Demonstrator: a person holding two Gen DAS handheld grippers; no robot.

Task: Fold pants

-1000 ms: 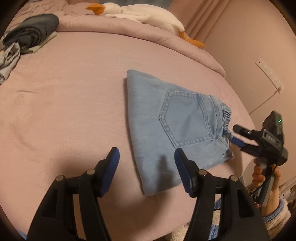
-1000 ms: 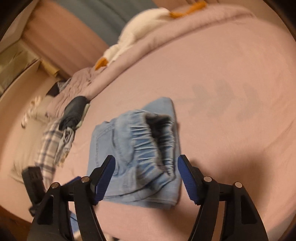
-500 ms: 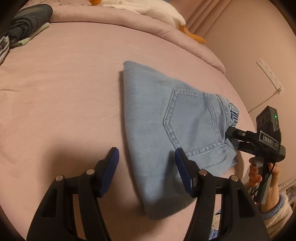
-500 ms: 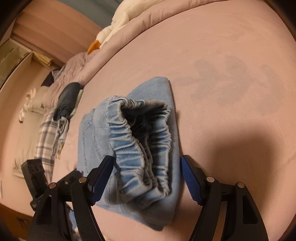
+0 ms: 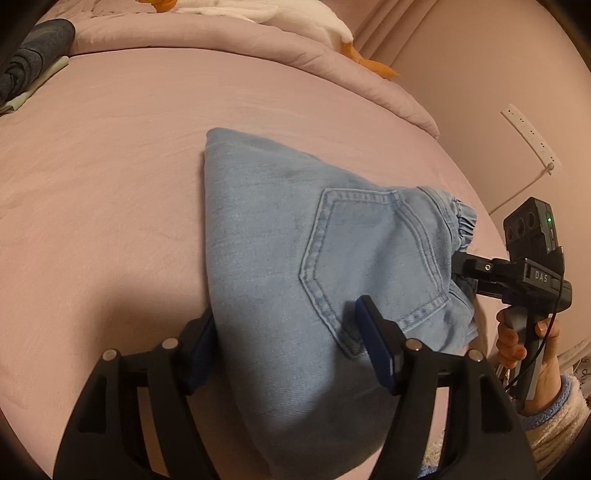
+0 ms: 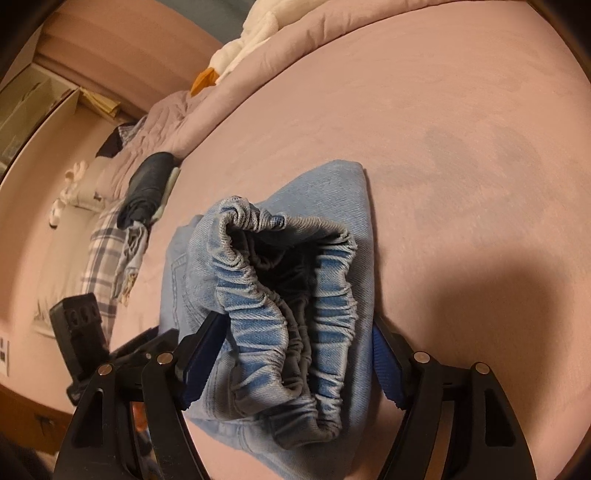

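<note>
Looking down at the pink bed (image 5: 110, 184), we find the folded pants (image 5: 295, 258) lying near its front edge. Our left gripper (image 5: 286, 350), its jaws just widened, straddles the folded side without pinching. Our right gripper (image 6: 295, 360), tilted downward in a hand (image 5: 517, 343), brackets the elastic waistband (image 6: 295, 295), its pads likewise apart.

A pink bed (image 5: 110, 192) carries folded light-blue jeans (image 5: 280, 236) near its middle, a rolled dark garment (image 5: 33, 55) at ten o'clock, and a white goose plush (image 5: 295, 14) at twelve o'clock on the bunched quilt (image 5: 221, 44)
</note>
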